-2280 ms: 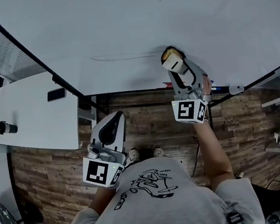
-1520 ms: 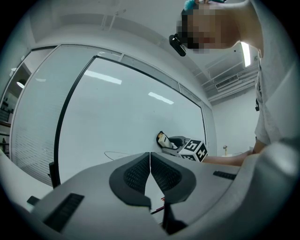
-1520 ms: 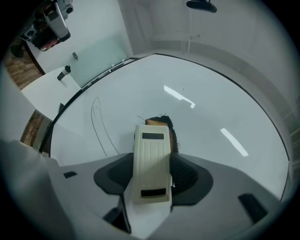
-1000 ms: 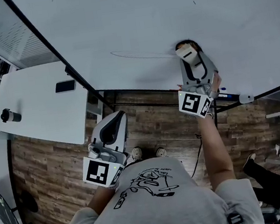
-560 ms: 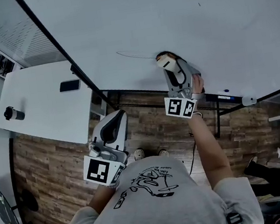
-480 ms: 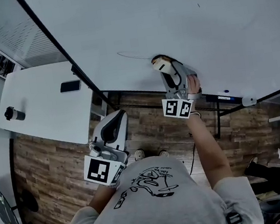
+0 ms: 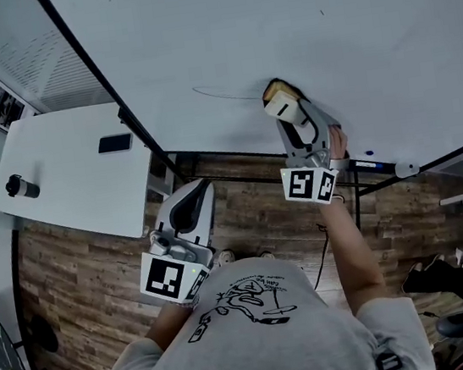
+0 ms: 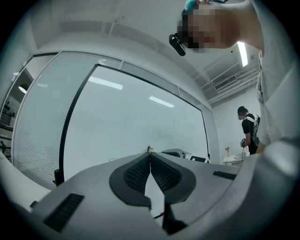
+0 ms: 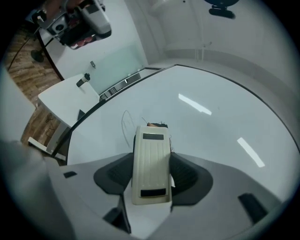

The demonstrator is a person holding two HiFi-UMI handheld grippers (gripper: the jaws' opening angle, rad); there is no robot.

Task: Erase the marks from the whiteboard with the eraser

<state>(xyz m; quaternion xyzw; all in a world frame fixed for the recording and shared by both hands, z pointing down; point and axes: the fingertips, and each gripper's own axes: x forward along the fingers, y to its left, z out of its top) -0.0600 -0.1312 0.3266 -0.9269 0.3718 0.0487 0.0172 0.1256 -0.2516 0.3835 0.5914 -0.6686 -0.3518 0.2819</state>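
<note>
The wiping face of the cream plastic eraser (image 9: pixel 151 164) is turned away from me, flat against the large white whiteboard (image 7: pixel 277 19). In the right gripper view I can make out only its ribbed back and a dark fringe at its far end. From the head view the eraser (image 7: pixel 281 94) is just a small tan block at the tip of my right gripper (image 7: pixel 286 105). The thin dark pen line (image 7: pixel 223 94) runs in from the left, and its right end is lost behind the eraser. In the right gripper view the line (image 9: pixel 125 124) shows only as a faint loop just left of the eraser's tip. My right arm reaches forward, nearly straight, and the right gripper (image 9: pixel 151 174) is clamped on the eraser's two long sides, holding it against the lower part of the board. My left gripper (image 7: pixel 198 189) hangs low near my chest over the brown wood-plank floor (image 7: pixel 252 211), well apart from the board. In its own view the left gripper (image 8: pixel 150 161) has its ribbed pads pressed together with nothing between them.
</note>
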